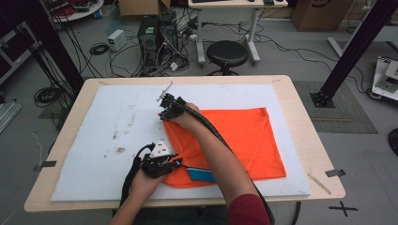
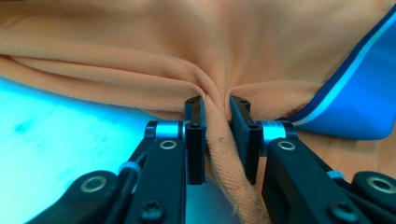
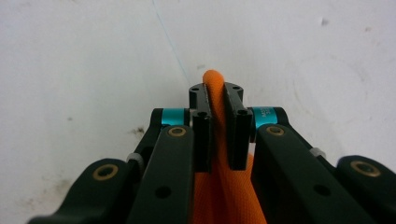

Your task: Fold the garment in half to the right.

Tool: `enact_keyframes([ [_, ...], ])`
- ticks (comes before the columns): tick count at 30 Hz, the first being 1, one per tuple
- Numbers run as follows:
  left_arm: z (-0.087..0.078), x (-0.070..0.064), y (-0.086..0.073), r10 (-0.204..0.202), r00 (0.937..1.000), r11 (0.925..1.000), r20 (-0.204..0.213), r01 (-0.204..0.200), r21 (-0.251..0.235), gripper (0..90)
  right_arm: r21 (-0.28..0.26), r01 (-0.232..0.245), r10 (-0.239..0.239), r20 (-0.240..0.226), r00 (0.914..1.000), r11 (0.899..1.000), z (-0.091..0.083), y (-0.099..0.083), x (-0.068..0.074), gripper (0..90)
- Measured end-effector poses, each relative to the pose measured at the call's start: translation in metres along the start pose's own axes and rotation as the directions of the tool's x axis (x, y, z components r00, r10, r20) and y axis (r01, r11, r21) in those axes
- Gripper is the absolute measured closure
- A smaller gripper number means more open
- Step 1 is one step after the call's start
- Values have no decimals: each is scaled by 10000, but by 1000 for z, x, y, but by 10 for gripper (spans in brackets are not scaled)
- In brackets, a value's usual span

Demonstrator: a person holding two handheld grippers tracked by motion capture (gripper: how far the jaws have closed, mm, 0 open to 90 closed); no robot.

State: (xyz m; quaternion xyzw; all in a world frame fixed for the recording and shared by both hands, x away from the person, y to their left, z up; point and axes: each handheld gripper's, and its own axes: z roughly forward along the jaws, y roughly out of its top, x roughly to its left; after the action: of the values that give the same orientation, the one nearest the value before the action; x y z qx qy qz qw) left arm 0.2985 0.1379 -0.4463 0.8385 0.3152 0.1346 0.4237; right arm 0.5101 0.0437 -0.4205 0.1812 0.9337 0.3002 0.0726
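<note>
Orange shirt [image 1: 234, 140] lies centre-right of high view on white mat [image 1: 103, 140], long axis running lower left to upper right, far corner upper right. Fabric wrinkled at left edge; blue collar [image 1: 202, 174] peeks at bottom. Left gripper [image 1: 176, 162] pinches bunched fold, lower centre. Right gripper [image 1: 163, 114] clamps thin orange fold, upper centre.

You have a bright orange shirt [image 1: 234, 136] with a blue panel [image 1: 202, 174] edged in 1 white stripe and a darker blue one. It lies on a white mat [image 1: 108, 140] flecked with brown marks, over a pale wood table [image 1: 309, 117]. Your 2 grippers, left [image 1: 174, 162] and right [image 1: 163, 114], are black with small turquoise bands.
</note>
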Motion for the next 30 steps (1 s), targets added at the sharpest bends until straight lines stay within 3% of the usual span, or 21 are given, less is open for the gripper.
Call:
enact_keyframes([
  [8,-18,-4,9,161,9987,9999,-478,-161,-11,775,-428,220,-220,17,9998,9988,-9,12,7,841],
  [11,-29,-4,16,90,9992,9994,-385,-102,-317,777,-790,304,-311,-80,9995,9964,-16,18,11,841],
  [15,-32,-5,19,61,9997,9989,-245,-72,-466,777,-1040,412,-423,-85,9991,9937,-29,20,13,840],
  [30,-27,-15,41,508,9985,9972,191,-497,-562,777,-1851,207,-175,186,9997,9825,-75,2,2,839],
])
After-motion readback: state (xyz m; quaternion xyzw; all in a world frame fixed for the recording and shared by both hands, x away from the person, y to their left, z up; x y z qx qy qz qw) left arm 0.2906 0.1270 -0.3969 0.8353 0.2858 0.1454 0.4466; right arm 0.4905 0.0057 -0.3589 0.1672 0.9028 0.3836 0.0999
